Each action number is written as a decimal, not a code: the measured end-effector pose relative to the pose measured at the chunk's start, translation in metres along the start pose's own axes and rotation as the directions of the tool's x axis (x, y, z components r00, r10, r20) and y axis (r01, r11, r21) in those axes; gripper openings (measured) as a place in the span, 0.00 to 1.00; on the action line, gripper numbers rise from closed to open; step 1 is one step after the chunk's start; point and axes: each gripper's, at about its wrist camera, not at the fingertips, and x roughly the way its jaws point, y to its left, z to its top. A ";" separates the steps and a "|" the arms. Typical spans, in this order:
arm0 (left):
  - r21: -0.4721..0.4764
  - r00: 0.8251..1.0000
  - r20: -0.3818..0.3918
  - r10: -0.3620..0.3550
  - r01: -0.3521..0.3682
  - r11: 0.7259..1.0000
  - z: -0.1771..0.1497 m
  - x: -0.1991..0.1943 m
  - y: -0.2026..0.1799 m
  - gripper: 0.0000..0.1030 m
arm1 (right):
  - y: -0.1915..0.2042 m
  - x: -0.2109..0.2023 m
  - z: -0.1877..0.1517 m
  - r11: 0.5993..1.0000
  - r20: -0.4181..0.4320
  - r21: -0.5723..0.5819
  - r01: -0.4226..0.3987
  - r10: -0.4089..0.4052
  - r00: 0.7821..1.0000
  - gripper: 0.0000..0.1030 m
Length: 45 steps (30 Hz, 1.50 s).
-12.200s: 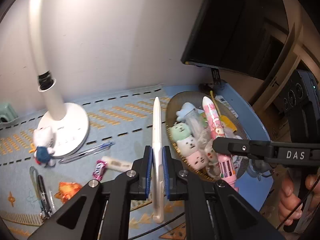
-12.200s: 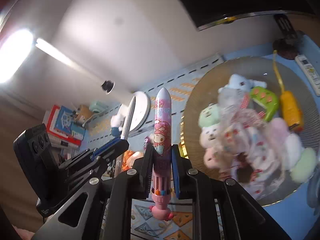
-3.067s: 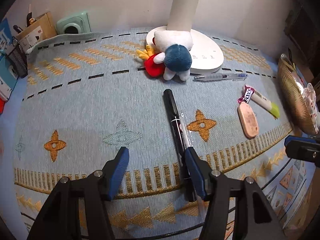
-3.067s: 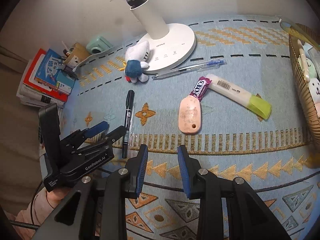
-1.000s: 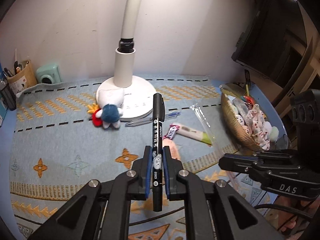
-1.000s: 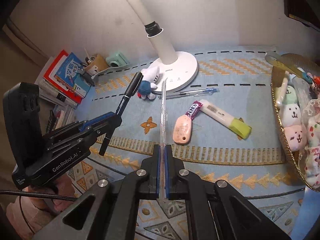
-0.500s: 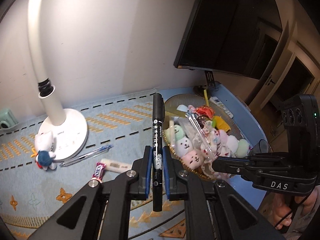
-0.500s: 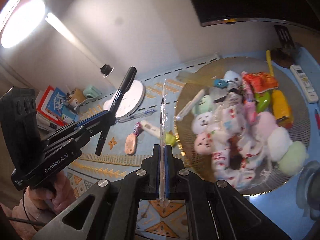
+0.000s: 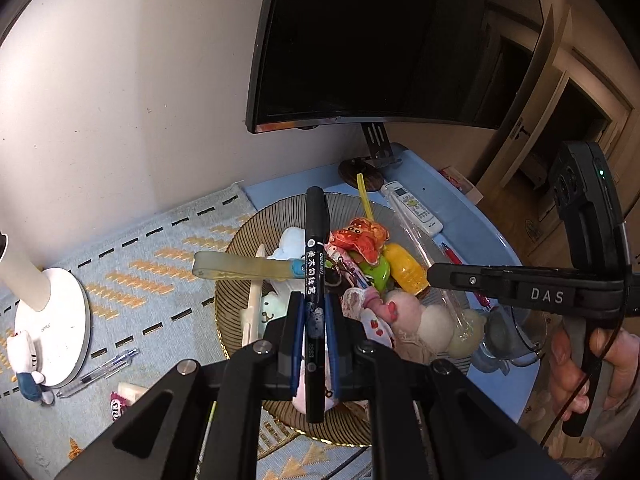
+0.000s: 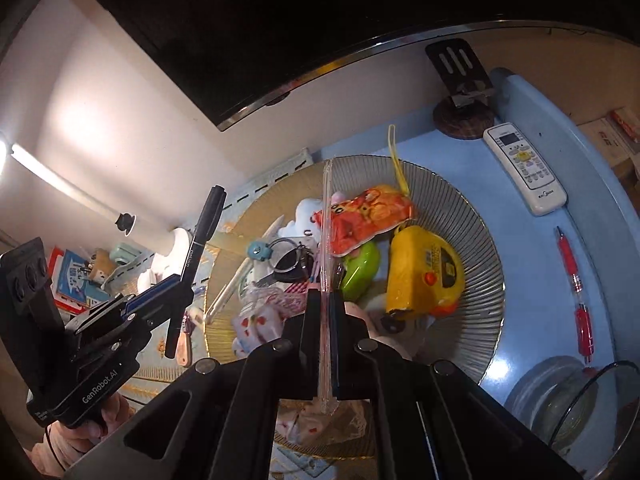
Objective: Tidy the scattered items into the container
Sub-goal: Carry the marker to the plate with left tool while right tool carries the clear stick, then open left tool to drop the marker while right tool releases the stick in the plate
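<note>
Left tongs (image 9: 314,340) clamp black marker (image 9: 316,264) mid-barrel: light, stiff. Right tongs (image 10: 327,322) pinch clear ruler (image 10: 327,264): thin, slippery. Basket (image 10: 476,240) at your 12 o'clock.

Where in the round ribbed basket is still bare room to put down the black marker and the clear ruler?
In the round ribbed basket, bare ribs show along the far and right wall, between the yellow tape measure and the rim. The centre and near side are crowded with the orange plush pouch, the keys and soft toys.
</note>
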 end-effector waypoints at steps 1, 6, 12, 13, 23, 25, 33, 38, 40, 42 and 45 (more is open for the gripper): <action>-0.001 1.000 -0.006 0.003 -0.003 1.000 0.001 0.004 0.000 0.07 | -0.001 0.005 0.004 1.000 -0.006 0.002 0.001 -0.001 1.000 0.04; -0.004 0.999 -0.036 0.028 -0.028 1.000 0.000 0.020 0.003 0.07 | -0.005 0.023 0.015 1.000 -0.038 0.002 0.004 -0.004 0.999 0.04; -0.024 0.997 -0.077 0.032 -0.034 0.999 -0.005 0.036 0.013 0.08 | -0.004 0.035 0.014 1.000 -0.072 0.002 0.018 -0.018 0.997 0.05; -0.029 0.996 -0.087 0.030 -0.033 0.999 -0.006 0.037 0.014 0.08 | -0.004 0.036 0.014 1.000 -0.075 0.007 0.025 -0.025 0.997 0.05; -0.083 0.996 -0.086 0.023 -0.030 0.996 -0.018 0.020 0.023 0.41 | -0.002 0.022 0.006 0.997 -0.079 0.048 0.057 -0.053 0.995 0.27; -0.094 0.996 -0.087 0.021 -0.029 0.995 -0.024 0.014 0.024 0.41 | 0.000 0.016 0.003 0.997 -0.069 0.050 0.057 -0.054 0.996 0.28; -0.121 0.996 -0.087 0.019 -0.029 0.992 -0.057 -0.013 0.029 0.44 | 0.026 0.002 -0.019 0.998 -0.054 0.027 0.054 -0.053 0.997 0.29; -0.192 0.995 -0.092 0.035 -0.052 0.980 -0.085 -0.033 0.056 0.44 | 0.052 0.006 -0.040 0.999 -0.074 -0.006 0.044 -0.045 0.996 0.30; -0.224 0.994 -0.095 0.044 -0.065 0.972 -0.096 -0.042 0.070 0.44 | 0.063 0.009 -0.049 0.999 -0.083 -0.015 0.037 -0.038 0.996 0.30; -0.257 0.994 -0.098 0.057 -0.081 0.963 -0.109 -0.052 0.086 0.44 | 0.075 0.012 -0.056 0.999 -0.091 -0.029 0.034 -0.036 0.995 0.30; -0.305 0.992 -0.104 0.076 -0.105 0.946 -0.126 -0.065 0.112 0.44 | 0.093 0.020 -0.067 0.999 -0.106 -0.042 0.026 -0.031 0.994 0.30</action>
